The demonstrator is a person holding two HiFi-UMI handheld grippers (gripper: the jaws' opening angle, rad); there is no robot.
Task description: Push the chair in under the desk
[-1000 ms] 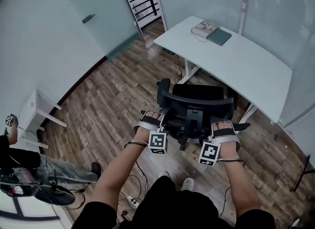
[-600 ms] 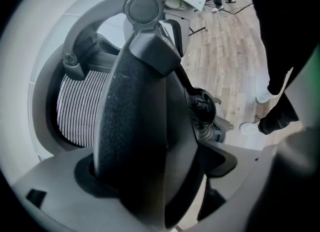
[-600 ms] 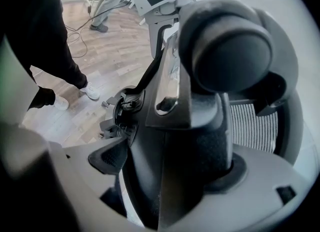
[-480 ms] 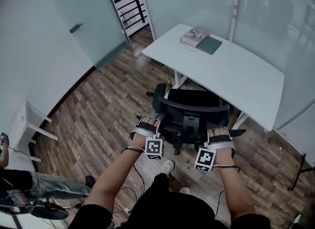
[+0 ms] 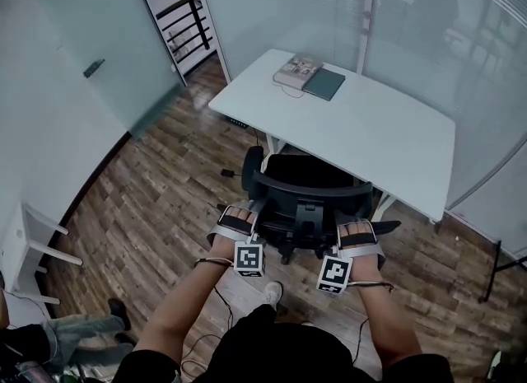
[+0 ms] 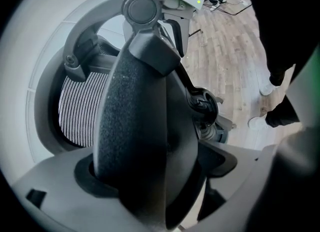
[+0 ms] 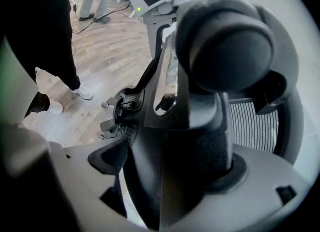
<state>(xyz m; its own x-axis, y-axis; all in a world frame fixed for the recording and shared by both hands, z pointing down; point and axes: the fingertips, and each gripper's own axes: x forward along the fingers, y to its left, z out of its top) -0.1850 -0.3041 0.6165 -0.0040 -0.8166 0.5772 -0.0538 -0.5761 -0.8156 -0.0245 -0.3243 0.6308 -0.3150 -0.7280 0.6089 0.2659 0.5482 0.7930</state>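
We pinch the back of the chair (image 5: 306,196) with the left gripper (image 5: 238,217) and the right gripper (image 5: 359,231), one at each side. Its seat stands partly under the near edge of the white desk (image 5: 387,138).

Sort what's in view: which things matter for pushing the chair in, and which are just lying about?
Job: chair, gripped by left gripper and right gripper; desk.
Lying about: book and green notebook at the desk's far end; white side table, far left.
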